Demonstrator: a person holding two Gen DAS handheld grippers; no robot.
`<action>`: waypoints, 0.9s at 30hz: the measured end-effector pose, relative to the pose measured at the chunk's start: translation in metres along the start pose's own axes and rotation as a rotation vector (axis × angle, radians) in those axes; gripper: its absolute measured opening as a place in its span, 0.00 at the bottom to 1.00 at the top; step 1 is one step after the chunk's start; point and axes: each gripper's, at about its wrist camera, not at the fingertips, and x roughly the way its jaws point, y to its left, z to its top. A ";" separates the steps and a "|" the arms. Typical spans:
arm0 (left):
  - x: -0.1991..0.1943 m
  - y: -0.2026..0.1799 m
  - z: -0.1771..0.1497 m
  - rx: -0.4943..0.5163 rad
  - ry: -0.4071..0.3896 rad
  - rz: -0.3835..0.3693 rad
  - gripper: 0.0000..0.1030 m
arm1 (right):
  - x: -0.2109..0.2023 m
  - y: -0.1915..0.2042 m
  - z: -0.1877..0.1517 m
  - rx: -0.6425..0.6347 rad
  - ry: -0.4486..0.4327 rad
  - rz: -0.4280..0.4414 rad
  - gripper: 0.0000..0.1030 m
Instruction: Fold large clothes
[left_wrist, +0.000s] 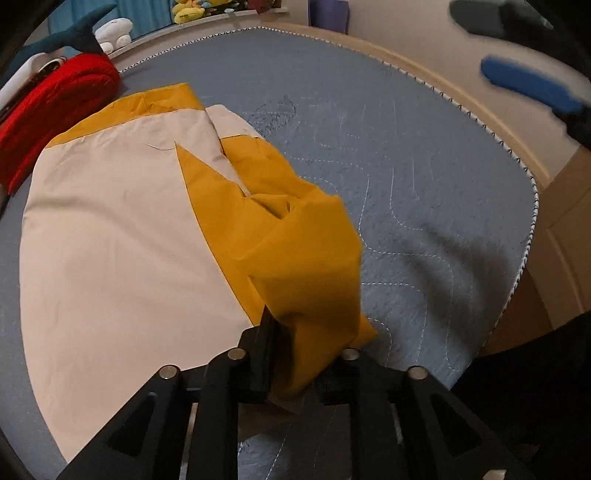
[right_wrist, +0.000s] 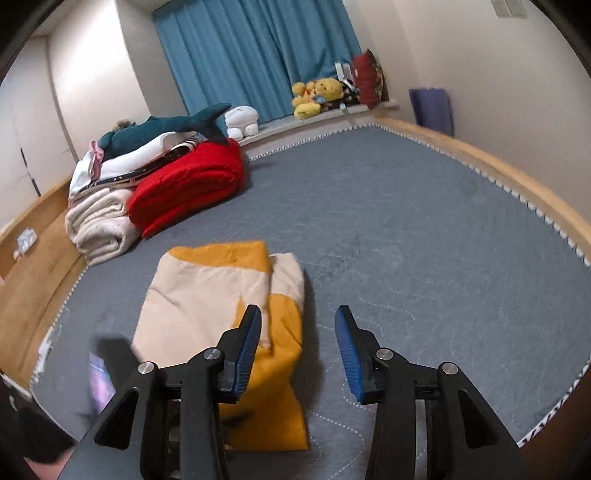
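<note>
A cream and mustard-yellow garment (left_wrist: 122, 236) lies partly folded on the grey-blue mattress (left_wrist: 424, 192). My left gripper (left_wrist: 299, 354) is shut on a mustard flap of it and holds that flap lifted over the garment's right side. In the right wrist view the garment (right_wrist: 207, 295) lies below and to the left. My right gripper (right_wrist: 298, 332) is open and empty, raised above the garment's right edge and the mattress (right_wrist: 424, 229). It also shows blurred at the upper right of the left wrist view (left_wrist: 532, 88).
A folded red blanket (right_wrist: 188, 184), a cream blanket (right_wrist: 99, 225), stacked clothes and a shark plush (right_wrist: 162, 129) sit at the mattress's far left. Plush toys (right_wrist: 317, 96) line the sill under blue curtains. A wooden bed frame (right_wrist: 517, 181) borders the mattress.
</note>
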 end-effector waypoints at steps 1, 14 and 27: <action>-0.010 0.006 -0.001 -0.019 -0.015 -0.036 0.24 | 0.000 -0.004 0.000 0.012 0.010 0.013 0.46; -0.124 0.136 -0.079 -0.184 -0.161 -0.011 0.42 | 0.072 0.023 -0.037 0.016 0.313 0.162 0.51; -0.063 0.188 -0.092 -0.555 -0.019 -0.138 0.48 | 0.015 0.027 -0.035 -0.018 0.105 0.116 0.04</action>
